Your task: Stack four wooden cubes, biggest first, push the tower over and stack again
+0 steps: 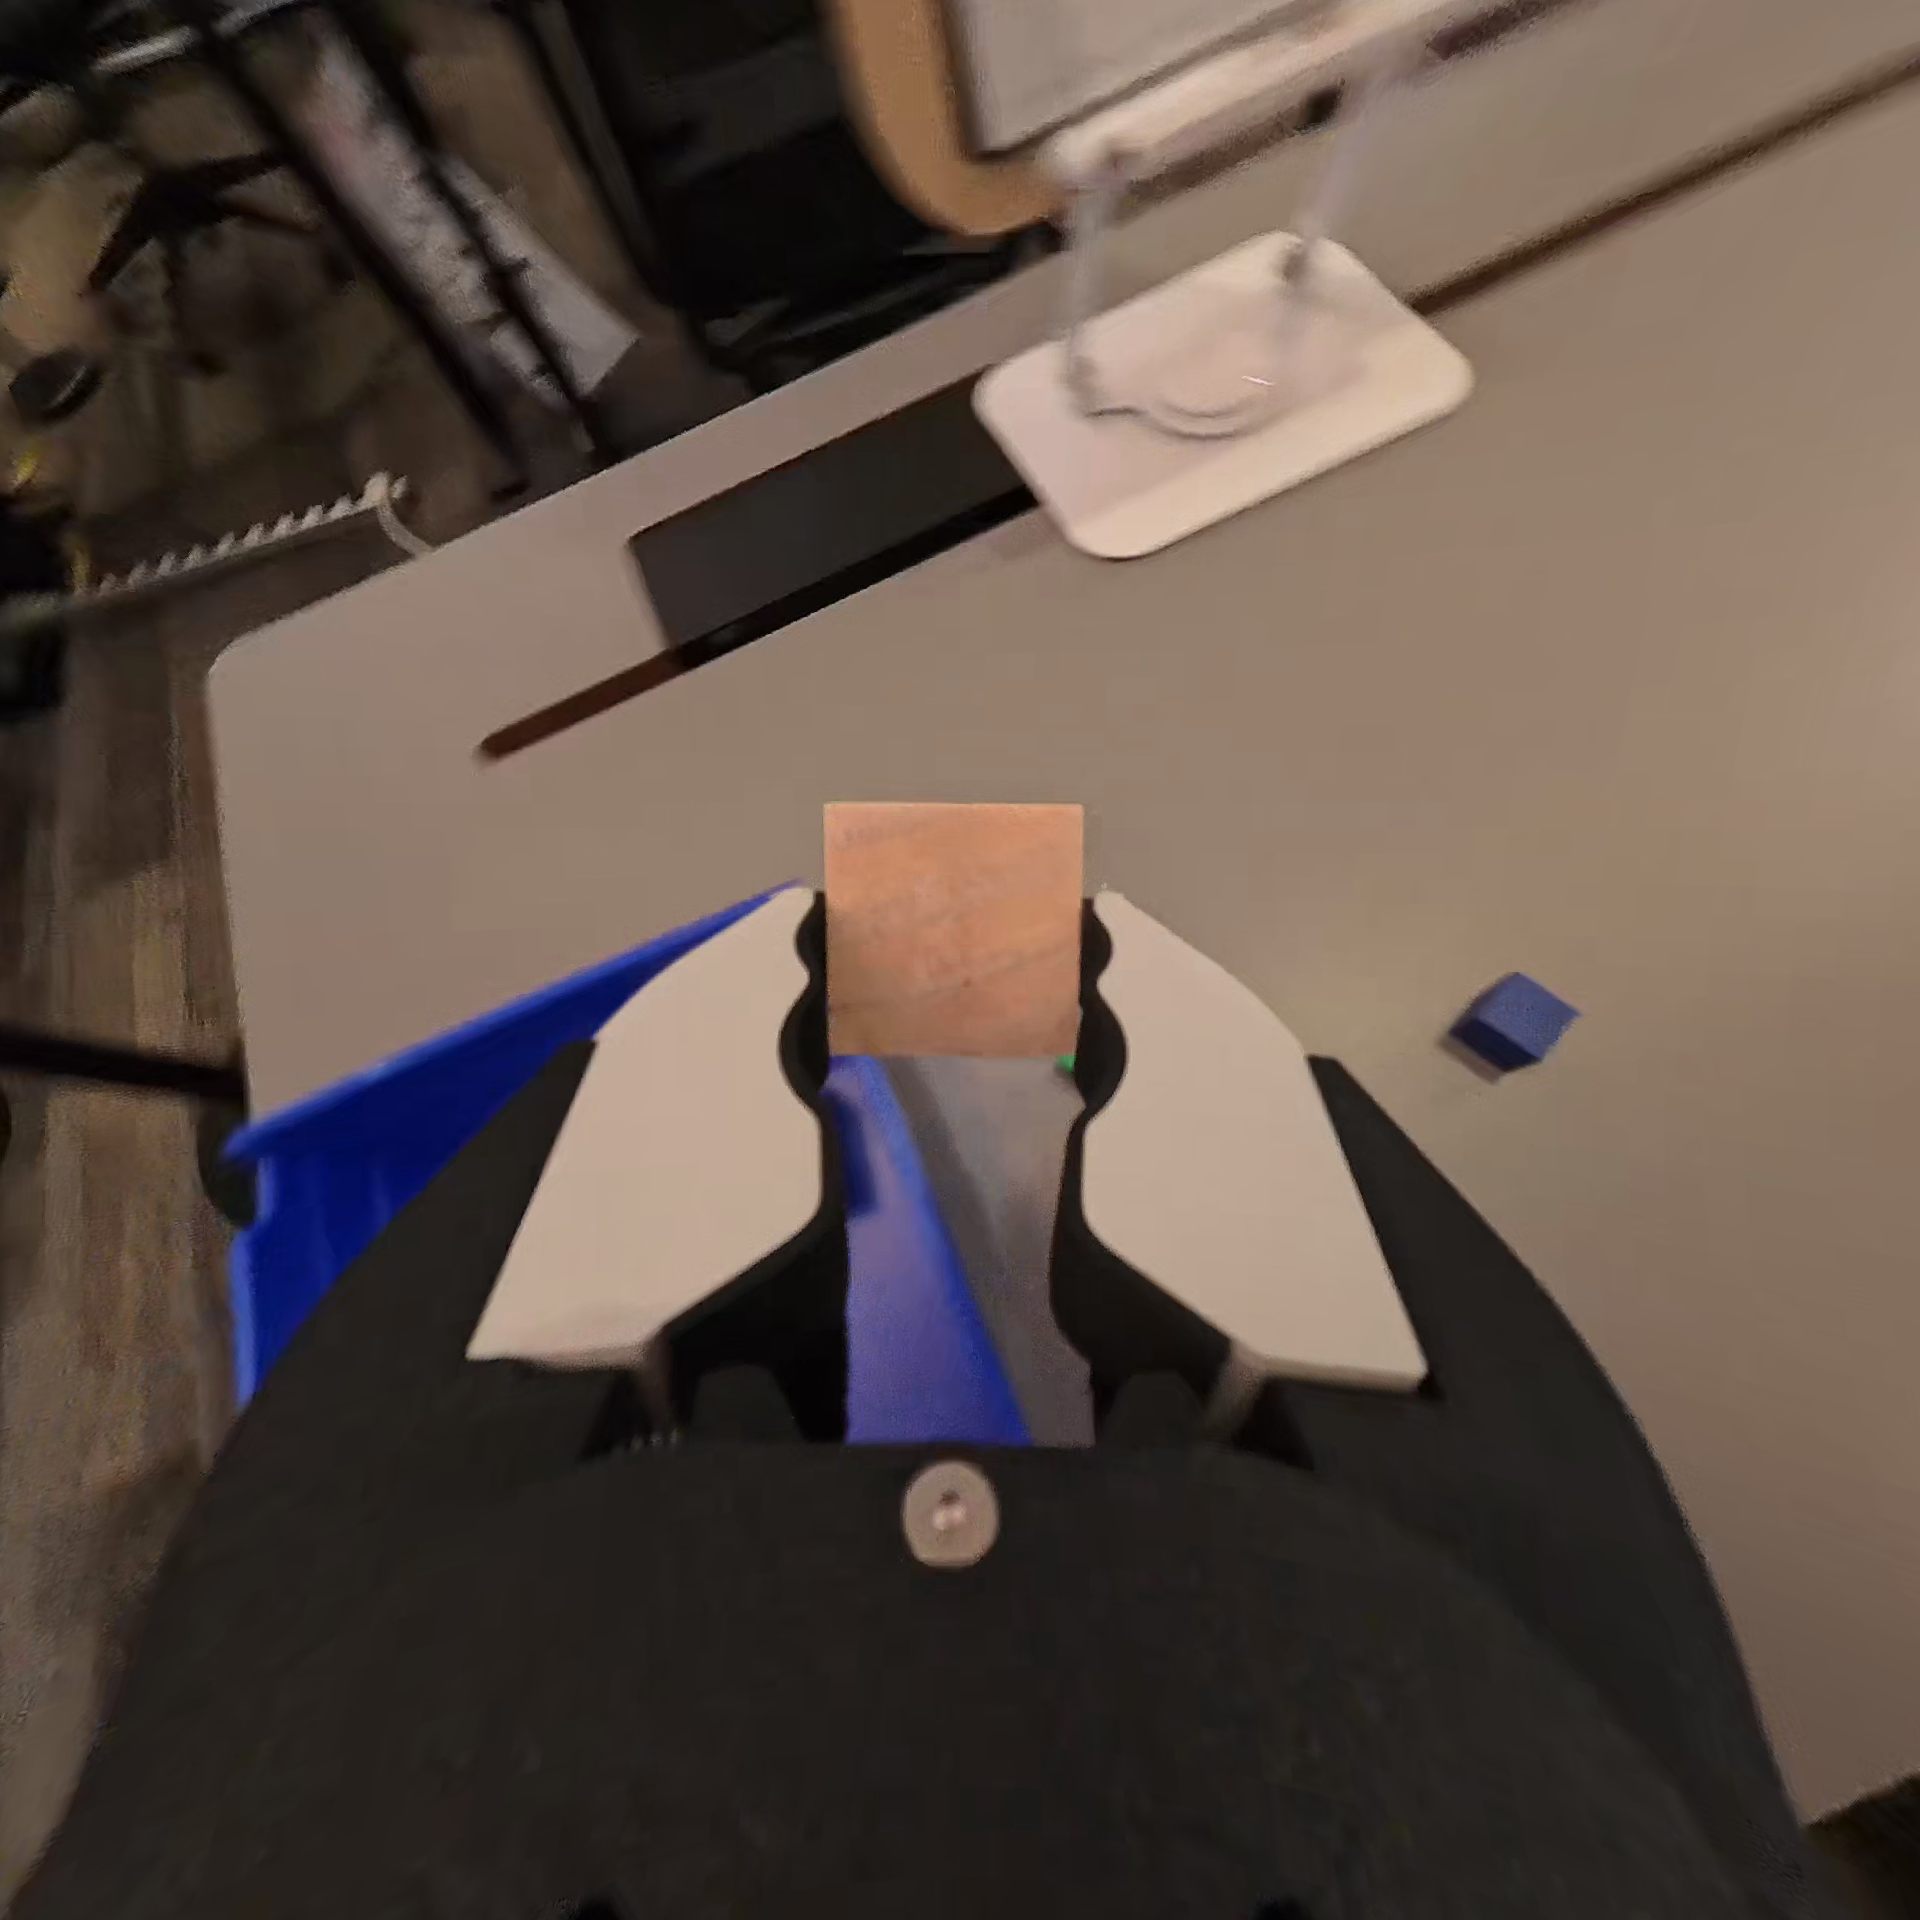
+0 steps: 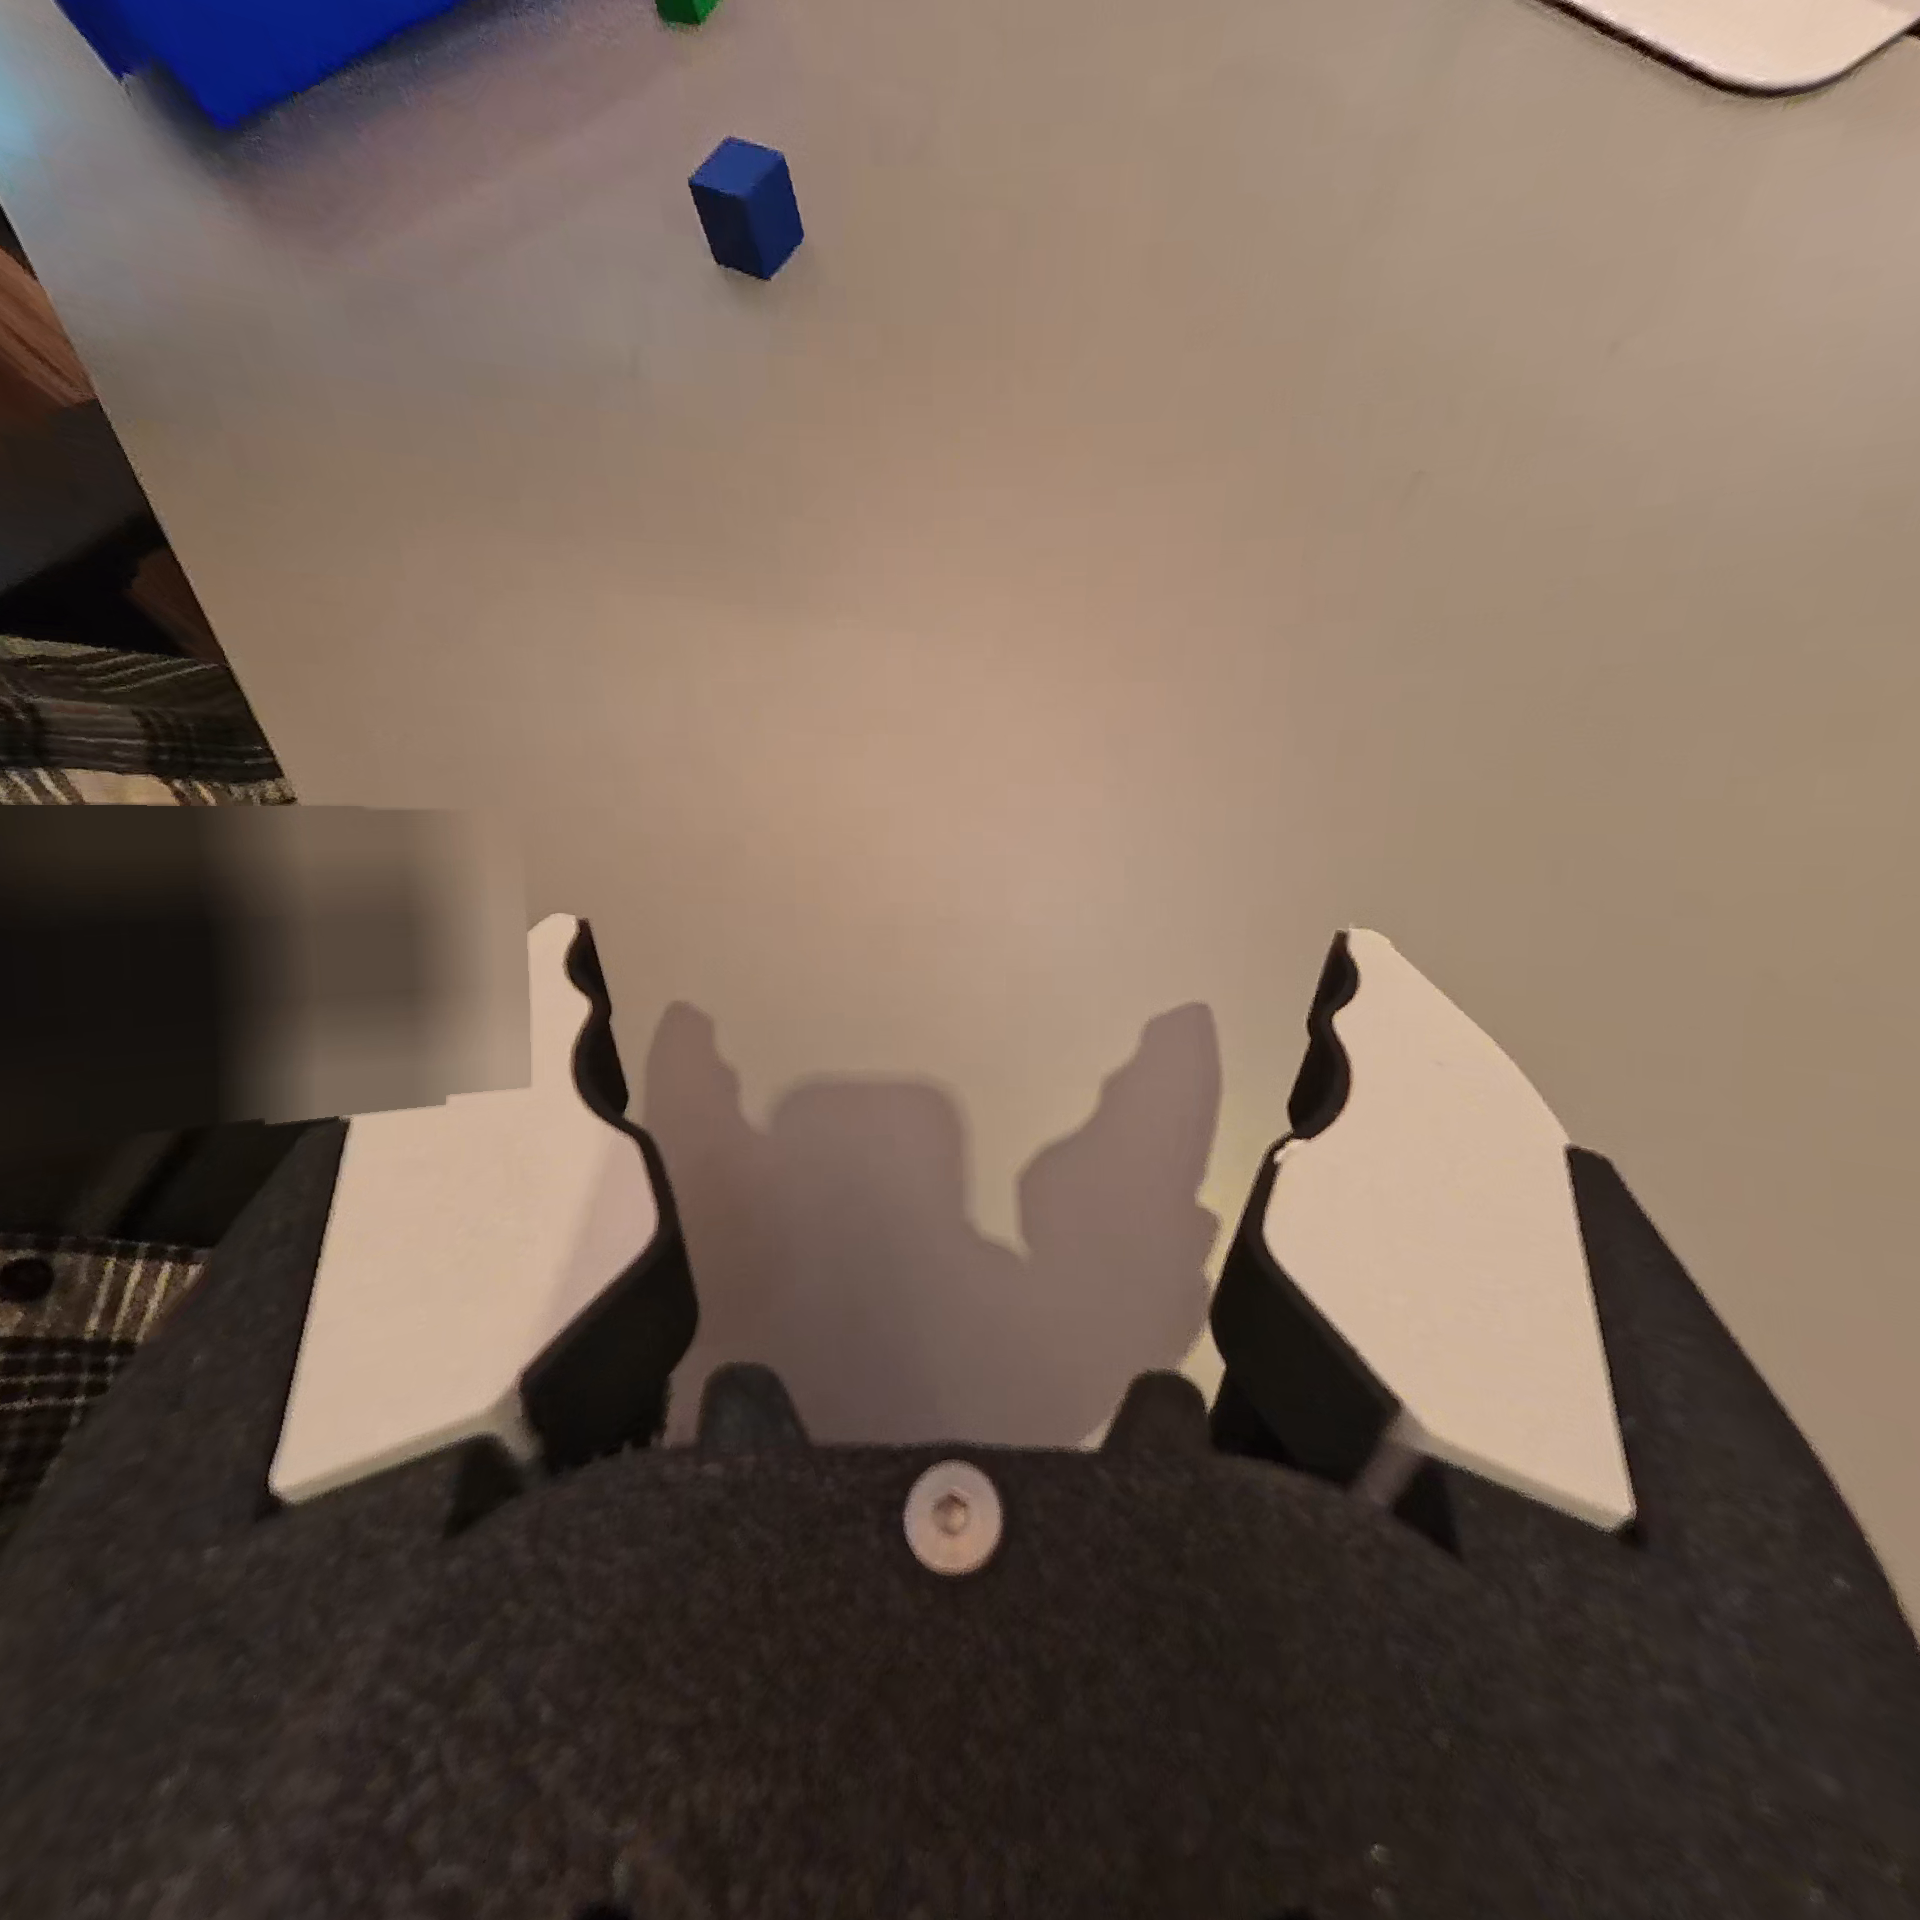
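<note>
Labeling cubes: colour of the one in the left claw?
Plain light wood, unpainted: the cube. Left wrist view shows it best.

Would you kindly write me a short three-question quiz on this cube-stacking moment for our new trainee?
1. True or false: the left tool is shut on the plain wooden cube.
2. Multiple choice: the right tool is A) shut on a cube, B) open with nothing in it, C) pressed on a tower.
3. Short answer: what colour is the small cube lying loose on the grey table, ahead of the right tool?

Key
1. True: both fingers press its sides.
2. B: its fingers stand wide apart over bare table.
3. Blue; it also shows in the left wrist view, to the right of the held cube.
</note>
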